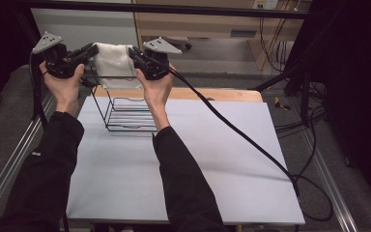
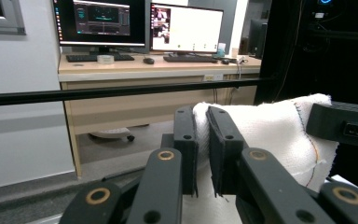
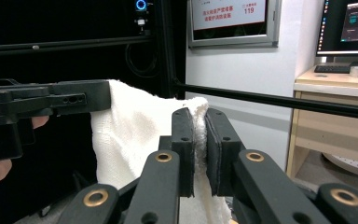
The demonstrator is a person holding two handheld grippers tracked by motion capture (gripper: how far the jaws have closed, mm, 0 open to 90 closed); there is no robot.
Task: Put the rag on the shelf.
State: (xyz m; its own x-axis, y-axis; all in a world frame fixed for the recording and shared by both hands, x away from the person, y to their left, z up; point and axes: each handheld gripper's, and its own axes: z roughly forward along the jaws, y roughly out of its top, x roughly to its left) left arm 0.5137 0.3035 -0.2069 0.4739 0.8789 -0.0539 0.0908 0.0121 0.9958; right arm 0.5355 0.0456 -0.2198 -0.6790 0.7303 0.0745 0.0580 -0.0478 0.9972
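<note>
Grippers, two: left gripper (image 1: pixel 92 50) and right gripper (image 1: pixel 133 52) each pinch one white cloth (image 1: pixel 113 60) above one wire basket (image 1: pixel 125 112).

White cloth (image 1: pixel 112 63), coarse weave w/ coloured edge stitching, is stretched taut in the air, pinched at both top corners, above black wire rack (image 1: pixel 125 112) upright on the desk (image 1: pixel 183 159).

Your white cloth (image 1: pixel 112 62) hid the wire rack's (image 1: pixel 125 110) top rear from above, and its lower edge ran off both gripper views' bottoms.
</note>
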